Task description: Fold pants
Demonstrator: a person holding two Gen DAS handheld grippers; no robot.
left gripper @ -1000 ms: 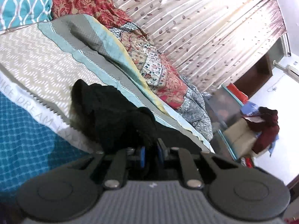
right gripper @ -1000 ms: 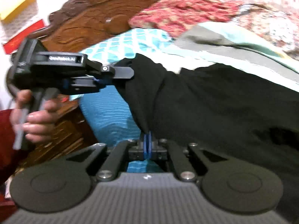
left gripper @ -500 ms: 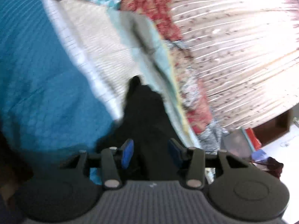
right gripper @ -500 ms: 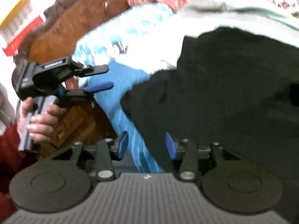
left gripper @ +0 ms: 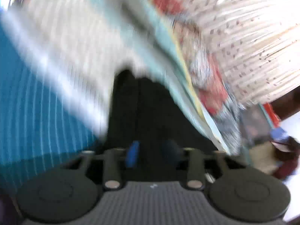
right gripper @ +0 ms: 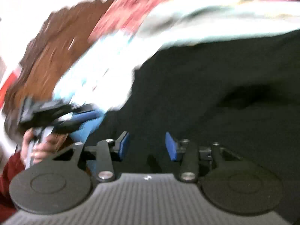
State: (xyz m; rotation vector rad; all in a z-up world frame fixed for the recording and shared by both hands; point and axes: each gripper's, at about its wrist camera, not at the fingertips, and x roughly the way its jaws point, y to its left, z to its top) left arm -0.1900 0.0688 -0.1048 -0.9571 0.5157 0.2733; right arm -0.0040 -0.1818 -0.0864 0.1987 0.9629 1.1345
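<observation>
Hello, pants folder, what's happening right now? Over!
Left gripper opening, pads clear of cloth. Right gripper open, holding nothing. Black pants lying on the bed. Nothing in the way.

Both wrist views close over pants (left gripper: 150, 112)

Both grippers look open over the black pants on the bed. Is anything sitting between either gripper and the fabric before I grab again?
Nothing visible. The black pants lie directly ahead of the right gripper, with only fabric between its fingers. The left gripper, jaws opening, also faces bare black cloth. Both views are blurred, so small items could be missed.
</observation>
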